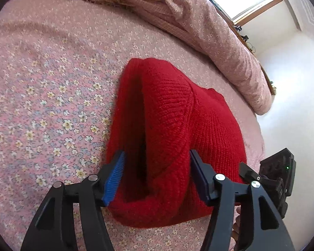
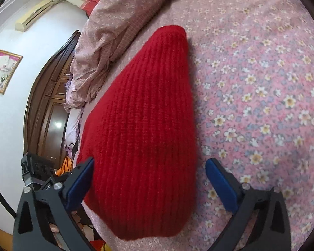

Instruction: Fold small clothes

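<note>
A red knitted garment (image 1: 167, 115) lies folded on the flowered pink bedsheet (image 1: 41, 83), its top layer arched up over a dark hollow. My left gripper (image 1: 156, 175) is open and straddles the near end of that fold, with the knit between its blue pads. In the right wrist view the same garment (image 2: 144, 104) shows as a ribbed red wedge. My right gripper (image 2: 149, 179) stands wide open around its near end; the right-hand pad (image 2: 219, 188) is clear of the cloth. The other gripper's black body shows at one edge of each view (image 1: 278, 173) (image 2: 37, 171).
A bunched pink blanket (image 1: 198, 14) (image 2: 106, 31) lies along the far side of the bed. The mattress edge drops off close beside the garment (image 1: 259, 138). A dark wooden headboard (image 2: 48, 104) and white wall stand beyond. Flowered sheet (image 2: 261, 83) spreads to the other side.
</note>
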The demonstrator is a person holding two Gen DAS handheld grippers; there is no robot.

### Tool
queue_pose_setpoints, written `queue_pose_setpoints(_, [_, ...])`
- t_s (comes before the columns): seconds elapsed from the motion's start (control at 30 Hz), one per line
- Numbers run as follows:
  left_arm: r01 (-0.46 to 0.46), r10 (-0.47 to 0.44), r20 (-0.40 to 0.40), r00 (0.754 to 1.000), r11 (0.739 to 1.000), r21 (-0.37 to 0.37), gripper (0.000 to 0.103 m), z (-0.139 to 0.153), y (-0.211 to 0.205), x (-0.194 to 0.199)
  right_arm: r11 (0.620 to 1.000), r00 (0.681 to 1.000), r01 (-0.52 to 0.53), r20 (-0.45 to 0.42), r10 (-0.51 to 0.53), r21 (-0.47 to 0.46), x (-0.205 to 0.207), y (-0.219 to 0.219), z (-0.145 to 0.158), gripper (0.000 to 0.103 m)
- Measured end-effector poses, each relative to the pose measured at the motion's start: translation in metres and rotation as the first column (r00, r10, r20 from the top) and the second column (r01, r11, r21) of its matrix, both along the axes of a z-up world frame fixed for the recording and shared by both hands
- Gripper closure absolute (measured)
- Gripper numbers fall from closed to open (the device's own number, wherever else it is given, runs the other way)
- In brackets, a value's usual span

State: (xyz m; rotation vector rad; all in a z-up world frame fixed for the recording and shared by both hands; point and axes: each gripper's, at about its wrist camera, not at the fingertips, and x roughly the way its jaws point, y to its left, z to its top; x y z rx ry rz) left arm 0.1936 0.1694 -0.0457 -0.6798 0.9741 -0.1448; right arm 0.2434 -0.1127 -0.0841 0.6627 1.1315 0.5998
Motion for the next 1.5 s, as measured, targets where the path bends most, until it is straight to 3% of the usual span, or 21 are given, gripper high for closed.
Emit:
queue_pose_setpoints(0.37, [0.016,-0.014,0.011,1.000,0.992,-0.123,0.046,-0.015,0.006,0.000,0.998,0.997,-0.055,0.050,0.056,-0.021,0.008,0.040,0.002,0.001])
queue_pose_setpoints(0.43, [0.016,-0.015,0.010,1.000,0.993,-0.117,0.050,-0.012,0.007,0.000,0.996,0.994,-0.065,0.090,0.070,-0.060,0.006,0.053,0.007,0.004])
queue_pose_setpoints(0.57, [0.044,-0.039,0.035,0.999,0.987,-0.157,0.066,-0.005,0.012,-0.007,0.998,0.992,-0.053,0.111,0.054,-0.015,0.000,0.047,0.017,0.021])
queue_pose_setpoints(0.77, [0.089,-0.081,0.064,0.995,0.987,-0.132,0.072,0.010,0.002,-0.021,0.998,0.989,-0.049,0.142,0.041,0.051,-0.012,0.038,0.040,0.029])
queue_pose_setpoints(1.07, [0.153,-0.140,0.102,0.985,0.979,-0.135,0.073,0.034,-0.019,-0.068,0.991,0.989,-0.055,0.141,0.038,0.122,-0.055,0.013,0.065,0.031])
queue_pose_setpoints(1.37, [0.257,-0.250,0.083,0.965,0.962,-0.093,0.073,0.039,-0.075,-0.120,0.999,0.991,-0.029,0.135,0.023,0.045,-0.124,-0.034,0.077,0.031])
queue_pose_setpoints(1.5, [0.299,-0.296,0.051,0.954,0.952,-0.068,0.073,0.034,-0.099,-0.136,1.000,0.994,0.012,0.105,-0.014,0.018,-0.159,-0.062,0.067,0.031])
